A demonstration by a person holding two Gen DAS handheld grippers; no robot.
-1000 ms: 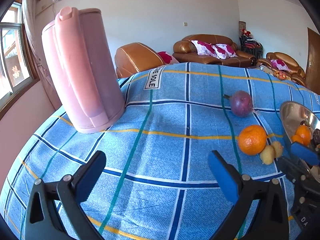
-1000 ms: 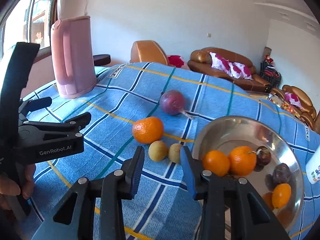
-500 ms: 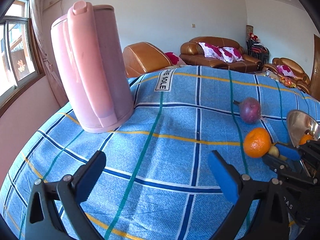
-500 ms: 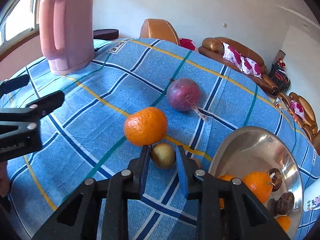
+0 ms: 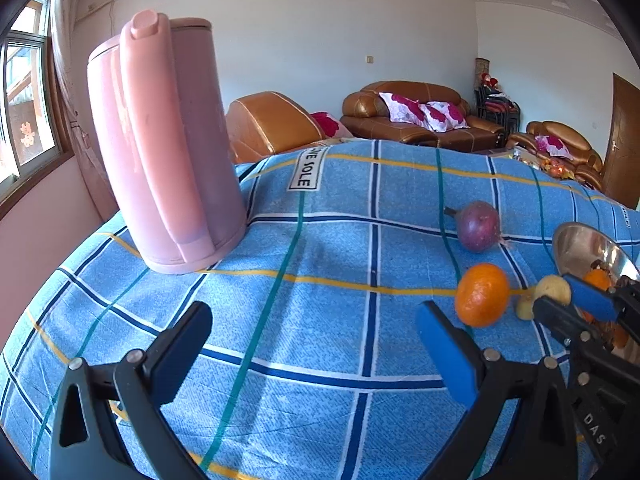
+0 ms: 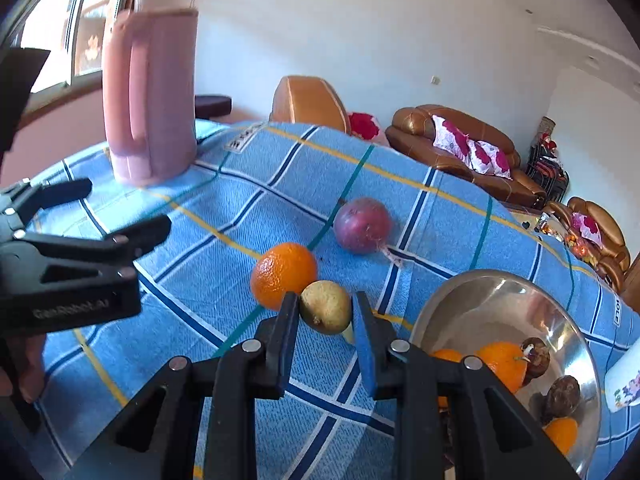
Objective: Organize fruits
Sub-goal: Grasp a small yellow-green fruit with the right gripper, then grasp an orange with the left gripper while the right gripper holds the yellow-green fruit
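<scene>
My right gripper (image 6: pixel 325 305) is shut on a small yellow-brown fruit (image 6: pixel 326 307), which it holds just above the blue checked cloth. The left wrist view shows this fruit (image 5: pixel 554 289) between the blue pads. A second small yellow fruit (image 5: pixel 524 308) lies on the cloth under it. Beside them sit an orange (image 6: pixel 284 274) and a purple round fruit (image 6: pixel 362 225). At the right, a steel bowl (image 6: pixel 480 284) holds oranges and dark fruits. My left gripper (image 5: pixel 312 320) hovers open over bare cloth, with nothing between its fingers.
A tall pink kettle (image 5: pixel 168 144) stands at the far left of the table. A white printed container (image 6: pixel 624 388) shows at the right edge beyond the bowl. Brown sofas (image 5: pixel 420 120) stand behind the table. A hand (image 6: pixel 28 364) holds the left gripper.
My right gripper moved forward to the small yellow fruit, its jaws closed on it, and it now holds the fruit slightly raised. The left gripper stayed open and nearly still.
</scene>
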